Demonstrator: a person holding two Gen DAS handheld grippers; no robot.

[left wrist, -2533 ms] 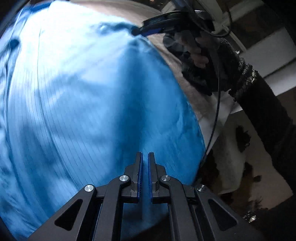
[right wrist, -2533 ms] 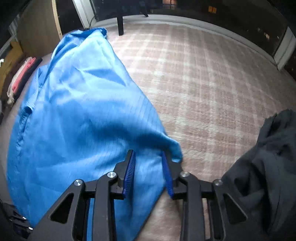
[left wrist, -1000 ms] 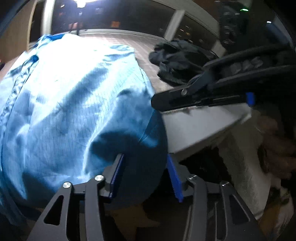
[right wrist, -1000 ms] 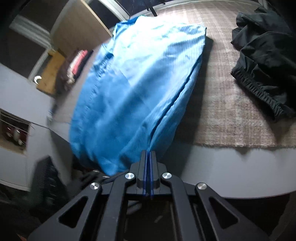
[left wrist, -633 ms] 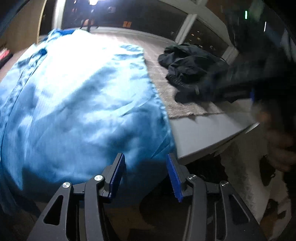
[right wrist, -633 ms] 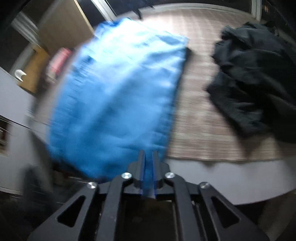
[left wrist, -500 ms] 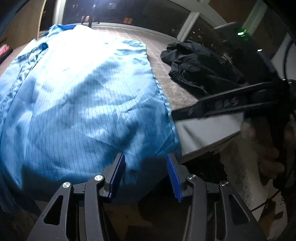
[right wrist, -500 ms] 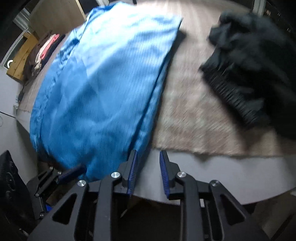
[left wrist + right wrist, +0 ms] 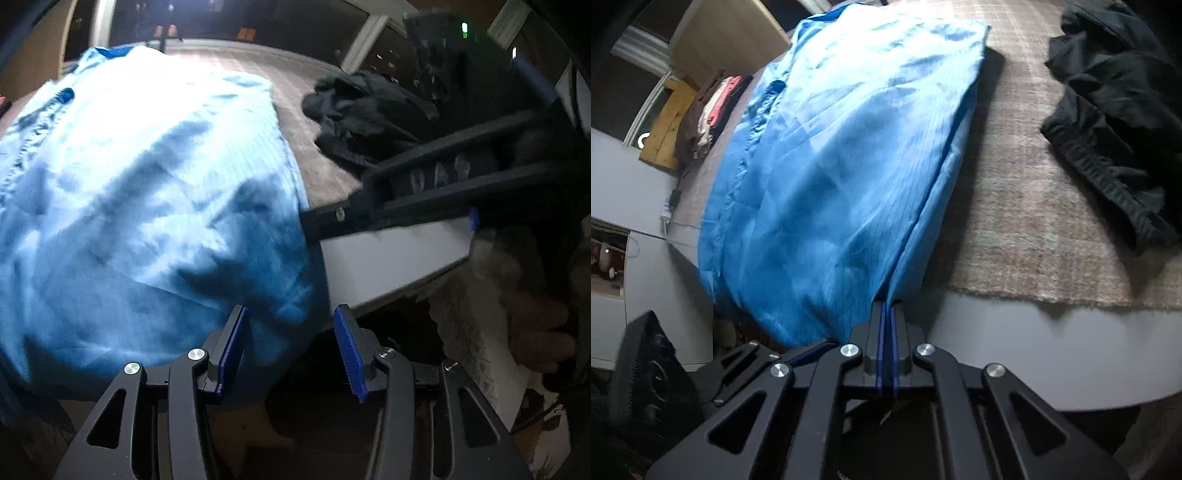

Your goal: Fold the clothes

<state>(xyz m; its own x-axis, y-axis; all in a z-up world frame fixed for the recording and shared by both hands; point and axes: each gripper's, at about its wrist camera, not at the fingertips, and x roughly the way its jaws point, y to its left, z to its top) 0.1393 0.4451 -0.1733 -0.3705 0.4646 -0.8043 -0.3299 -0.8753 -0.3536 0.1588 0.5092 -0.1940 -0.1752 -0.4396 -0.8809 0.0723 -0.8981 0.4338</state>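
Observation:
A light blue pinstriped garment (image 9: 147,192) lies folded lengthwise on the rug-covered table, its near end hanging over the front edge; it also shows in the right wrist view (image 9: 834,177). My left gripper (image 9: 290,350) is open, its jaws on either side of the garment's hanging lower corner without closing on it. My right gripper (image 9: 887,314) is shut on the garment's near right edge at the table's front. The right gripper also shows in the left wrist view (image 9: 406,195), reaching in from the right to the garment's edge.
A crumpled black garment (image 9: 1115,110) lies on the plaid rug (image 9: 1015,229) to the right, also in the left wrist view (image 9: 362,114). A stack of folded clothes (image 9: 709,114) sits far left. The grey table edge (image 9: 1034,343) runs along the front. A black speaker (image 9: 646,380) stands below left.
My right gripper, briefly open half a second ago, has shut on the blue garment's near edge. My left gripper stays open at the hanging corner.

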